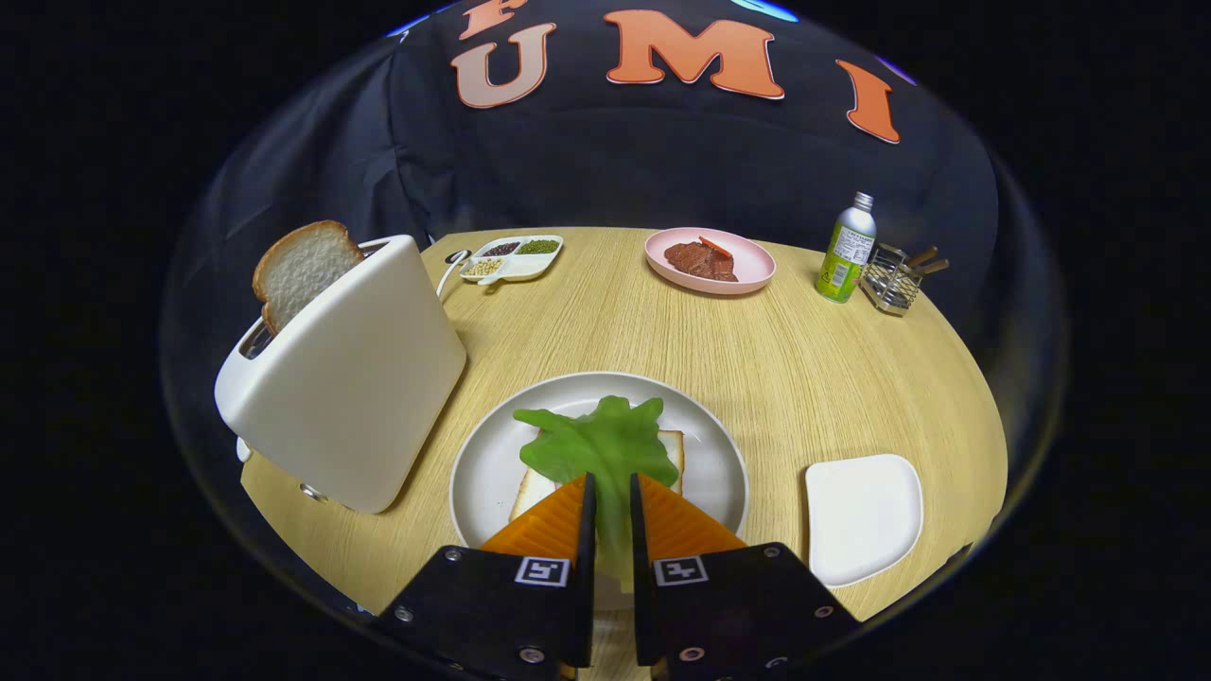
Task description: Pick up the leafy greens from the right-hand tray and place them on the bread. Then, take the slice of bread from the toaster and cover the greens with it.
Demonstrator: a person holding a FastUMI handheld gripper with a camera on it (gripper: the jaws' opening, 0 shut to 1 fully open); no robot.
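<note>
My gripper [612,487] is shut on the leafy greens [601,440], whose stem end is pinched between the two orange fingers. The leaf spreads just ahead of the fingertips, over a slice of bread [670,452] lying on the round white plate [482,463]; whether the leaf rests on the bread or hangs just above it I cannot tell. To the left of the plate stands the white toaster [350,378] with a second bread slice [301,270] sticking up out of its slot. The square white tray [863,515] to the right of the plate has nothing on it.
Beyond the plate on the round wooden table [823,378] sit a pink plate of meat [710,260], a divided dish of beans [511,257], a green bottle [847,251] and a wire holder [894,279]. The toaster stands close against the plate's left side.
</note>
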